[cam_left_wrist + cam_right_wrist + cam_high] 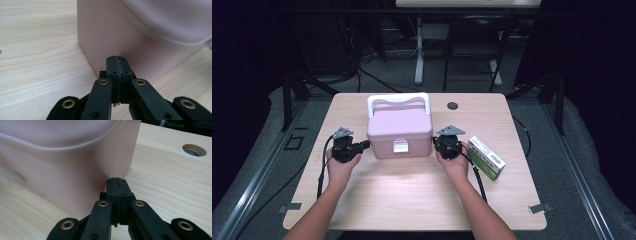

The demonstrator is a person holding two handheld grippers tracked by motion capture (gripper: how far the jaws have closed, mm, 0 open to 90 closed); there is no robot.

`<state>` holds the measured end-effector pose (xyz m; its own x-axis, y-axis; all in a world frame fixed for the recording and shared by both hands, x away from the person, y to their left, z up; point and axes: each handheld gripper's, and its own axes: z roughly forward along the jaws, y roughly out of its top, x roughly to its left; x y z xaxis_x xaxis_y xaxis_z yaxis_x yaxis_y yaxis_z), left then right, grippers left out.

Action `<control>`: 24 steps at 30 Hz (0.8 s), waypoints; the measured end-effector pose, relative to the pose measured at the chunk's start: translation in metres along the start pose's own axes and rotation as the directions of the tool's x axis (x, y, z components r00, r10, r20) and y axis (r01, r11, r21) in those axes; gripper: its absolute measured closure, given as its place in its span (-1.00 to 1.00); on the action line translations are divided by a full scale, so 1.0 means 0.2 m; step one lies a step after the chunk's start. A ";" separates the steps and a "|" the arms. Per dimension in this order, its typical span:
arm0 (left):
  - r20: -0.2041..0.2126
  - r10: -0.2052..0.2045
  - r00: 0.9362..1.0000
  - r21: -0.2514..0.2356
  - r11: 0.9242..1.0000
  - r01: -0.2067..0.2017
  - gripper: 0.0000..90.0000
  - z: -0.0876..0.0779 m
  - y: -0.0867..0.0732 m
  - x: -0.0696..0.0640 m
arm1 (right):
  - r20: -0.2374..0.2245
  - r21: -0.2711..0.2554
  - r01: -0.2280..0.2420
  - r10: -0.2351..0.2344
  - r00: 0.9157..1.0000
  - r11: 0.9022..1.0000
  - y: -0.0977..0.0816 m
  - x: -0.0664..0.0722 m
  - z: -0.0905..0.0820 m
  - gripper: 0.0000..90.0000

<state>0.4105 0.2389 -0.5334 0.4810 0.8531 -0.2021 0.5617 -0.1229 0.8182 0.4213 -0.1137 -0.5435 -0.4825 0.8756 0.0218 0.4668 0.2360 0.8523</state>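
Both jaws pressed together: left hand-held gripper (365, 145) and right hand-held gripper (436, 143) flank the pink box (399, 131). Rigid, slick plastic, probably light; I'd squeeze its side walls.

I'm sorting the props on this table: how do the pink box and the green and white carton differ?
The pink box is the bigger of the two, with a white handle and a white front latch; the green and white carton is slim and shows neither. The box sits square at mid-table between both grippers, while the carton lies askew near the right edge. Both rest on the wooden table, and neither is gripped.
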 end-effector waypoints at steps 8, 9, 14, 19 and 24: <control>0.019 0.000 1.000 -0.011 1.000 0.000 0.99 -0.02 -0.01 0.00 | 0.000 0.028 0.026 -0.026 1.000 0.999 -0.01 0.03 -0.05 1.00; 0.019 0.000 1.000 -0.011 1.000 0.000 0.99 -0.02 -0.01 0.00 | -0.001 0.029 0.026 -0.026 1.000 0.999 -0.01 0.03 -0.05 1.00; 0.013 0.038 0.999 0.012 0.999 -0.038 1.00 -0.05 -0.02 -0.03 | -0.003 0.037 0.045 -0.044 0.999 0.998 -0.03 0.04 -0.08 1.00; 0.022 0.054 0.998 0.019 0.998 -0.055 1.00 -0.07 -0.03 -0.05 | -0.008 0.047 0.070 -0.070 0.998 0.996 -0.04 0.06 -0.13 1.00; 0.032 0.061 0.998 0.020 0.998 -0.062 1.00 -0.09 -0.05 -0.07 | -0.009 0.053 0.087 -0.087 0.996 0.995 -0.06 0.07 -0.15 1.00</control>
<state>0.3865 0.2381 -0.5281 0.5359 0.8273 -0.1686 0.5443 -0.1858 0.8181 0.3858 -0.1166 -0.5369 -0.5275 0.8482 -0.0476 0.4619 0.3333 0.8219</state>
